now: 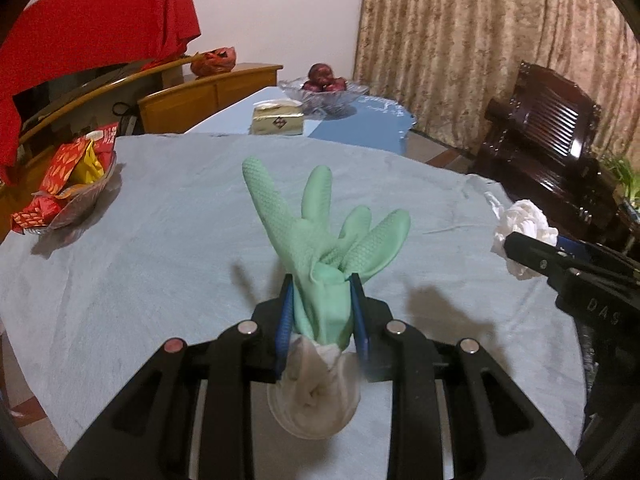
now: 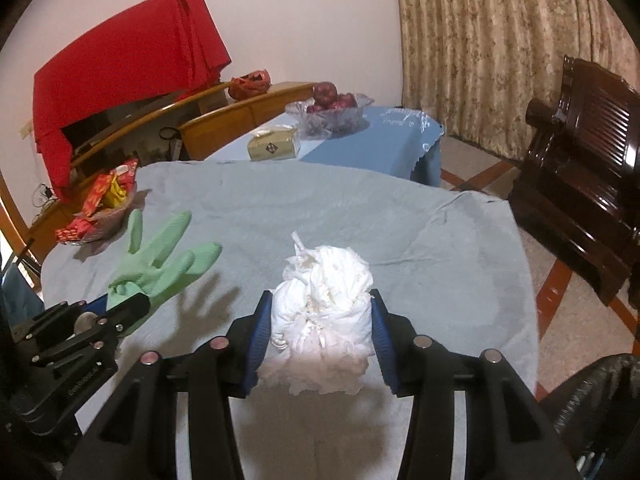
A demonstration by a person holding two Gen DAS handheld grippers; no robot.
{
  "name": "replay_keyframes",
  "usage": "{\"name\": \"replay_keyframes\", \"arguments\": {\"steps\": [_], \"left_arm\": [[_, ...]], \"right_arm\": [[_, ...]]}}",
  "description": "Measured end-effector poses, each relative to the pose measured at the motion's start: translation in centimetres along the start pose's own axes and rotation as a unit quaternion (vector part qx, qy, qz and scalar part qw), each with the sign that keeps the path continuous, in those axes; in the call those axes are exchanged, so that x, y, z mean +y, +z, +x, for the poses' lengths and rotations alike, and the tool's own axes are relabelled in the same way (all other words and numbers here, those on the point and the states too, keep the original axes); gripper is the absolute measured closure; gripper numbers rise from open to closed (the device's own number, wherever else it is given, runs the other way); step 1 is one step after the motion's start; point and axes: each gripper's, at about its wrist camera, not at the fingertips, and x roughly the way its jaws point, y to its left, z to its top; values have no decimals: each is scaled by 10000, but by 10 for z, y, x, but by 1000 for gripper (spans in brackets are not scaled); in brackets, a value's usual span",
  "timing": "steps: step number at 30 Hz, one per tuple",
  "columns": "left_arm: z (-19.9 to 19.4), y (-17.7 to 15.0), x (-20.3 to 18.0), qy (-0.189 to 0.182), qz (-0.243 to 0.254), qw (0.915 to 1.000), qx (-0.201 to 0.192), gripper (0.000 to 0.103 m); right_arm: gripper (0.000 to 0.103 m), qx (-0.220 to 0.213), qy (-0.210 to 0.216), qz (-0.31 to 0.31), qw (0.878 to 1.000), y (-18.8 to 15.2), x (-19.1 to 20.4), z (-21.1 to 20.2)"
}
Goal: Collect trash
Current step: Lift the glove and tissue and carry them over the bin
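A green rubber glove (image 1: pixel 320 236) stands up between the blue pads of my left gripper (image 1: pixel 320 284), which is shut on it above the grey tablecloth (image 1: pixel 160 248); its pale cuff hangs below the jaws. A crumpled white tissue wad (image 2: pixel 324 300) is pinched in my right gripper (image 2: pixel 320 300), lifted off the cloth. The right wrist view also shows the glove (image 2: pixel 160 268) and the left gripper (image 2: pixel 124 304) at lower left. The left wrist view catches the tissue wad (image 1: pixel 520 228) and the right gripper (image 1: pixel 536 252) at right.
A glass dish of red and yellow snack packets (image 1: pixel 72 184) sits at the table's left edge. Beyond are a tissue box (image 1: pixel 278 118) and a bowl of red fruit (image 1: pixel 324 84) on a blue table. A dark wooden chair (image 2: pixel 580 168) stands at right, a black bag (image 2: pixel 596 408) at lower right.
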Motion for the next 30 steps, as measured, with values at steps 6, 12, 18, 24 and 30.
{"name": "replay_keyframes", "arguments": {"steps": [6,12,18,24,30], "left_arm": [[-32,-8,-25,-206,90,9997,-46,78],[-63,-15,-48,-400,200,9989,-168,78],[-93,-21,-72,-531,321,9976,-309,78],[-118,-28,-95,-673,502,9956,-414,78],[-138,-36,-119,-838,680,9929,-505,78]], "right_arm": [[56,-129,17,-29,9999,-8,-4,-40],[56,-292,-14,5,9996,-18,-13,-83],[56,-412,-108,25,9991,-28,-23,-117],[56,-551,-214,89,9982,-39,-35,-151],[56,-662,-350,160,9971,-50,-49,-180]]}}
